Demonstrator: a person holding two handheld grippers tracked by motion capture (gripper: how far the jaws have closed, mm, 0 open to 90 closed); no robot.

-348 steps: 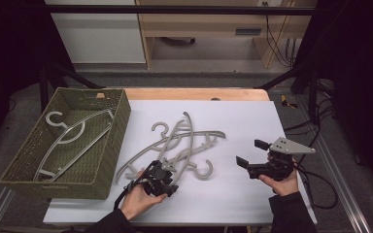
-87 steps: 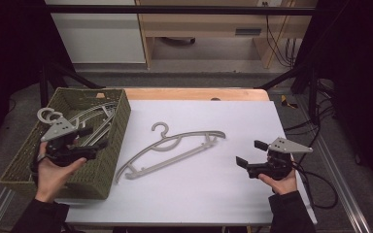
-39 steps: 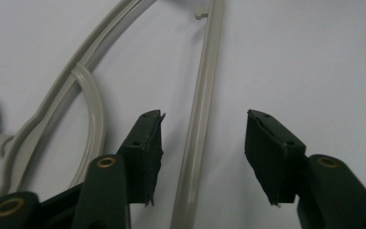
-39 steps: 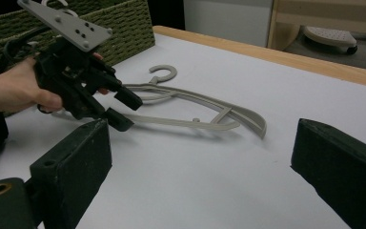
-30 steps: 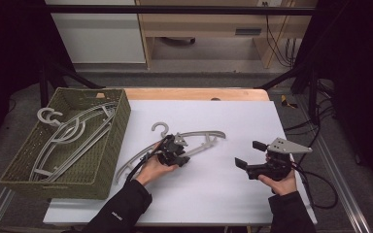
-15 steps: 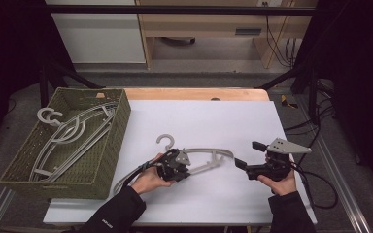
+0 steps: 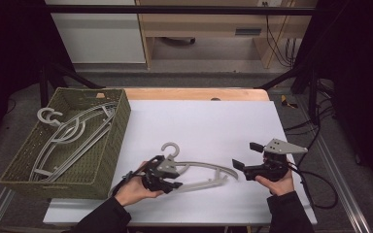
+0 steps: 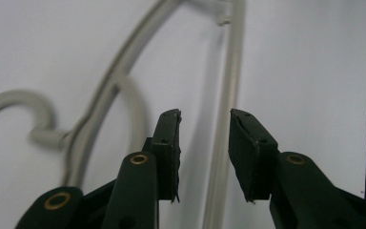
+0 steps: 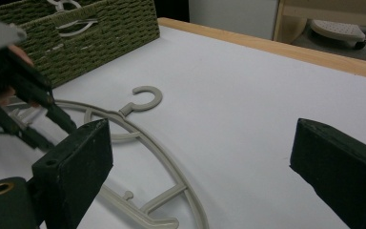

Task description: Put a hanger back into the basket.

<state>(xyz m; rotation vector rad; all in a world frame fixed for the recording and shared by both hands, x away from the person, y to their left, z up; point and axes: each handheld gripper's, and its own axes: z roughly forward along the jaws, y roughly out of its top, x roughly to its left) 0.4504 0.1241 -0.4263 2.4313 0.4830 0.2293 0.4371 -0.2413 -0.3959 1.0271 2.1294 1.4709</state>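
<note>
We see a grey plastic hanger [image 7: 194,171] lying flat on the white table [image 7: 204,121], low in the high view at about 6 o'clock from the table's centre, its hook [image 7: 171,148] pointing toward 12 o'clock and its curved shoulder sweeping out toward 3 o'clock. In the left gripper view the hanger's straight bar [image 8: 224,143] runs up between the two black pads, and there is clear white table on either side of it, so we read this left gripper [image 8: 204,143] as released: its jaws have just been opening, with the bar between them but not pinched. In the high view the left gripper [image 7: 172,180] sits over the hanger's neck; whether it touches the plastic there is hard for us to tell.

At 3 o'clock from the hanger, just past its shoulder tip, the right gripper [image 7: 240,165] rests in the person's hand, jaws spread wide with nothing in them; its own view shows both pads well apart over the hanger's arc [image 9: 171,167].

At 9 o'clock stands a green woven basket [image 7: 111,145], holding more grey hangers [image 7: 73,133].
</note>
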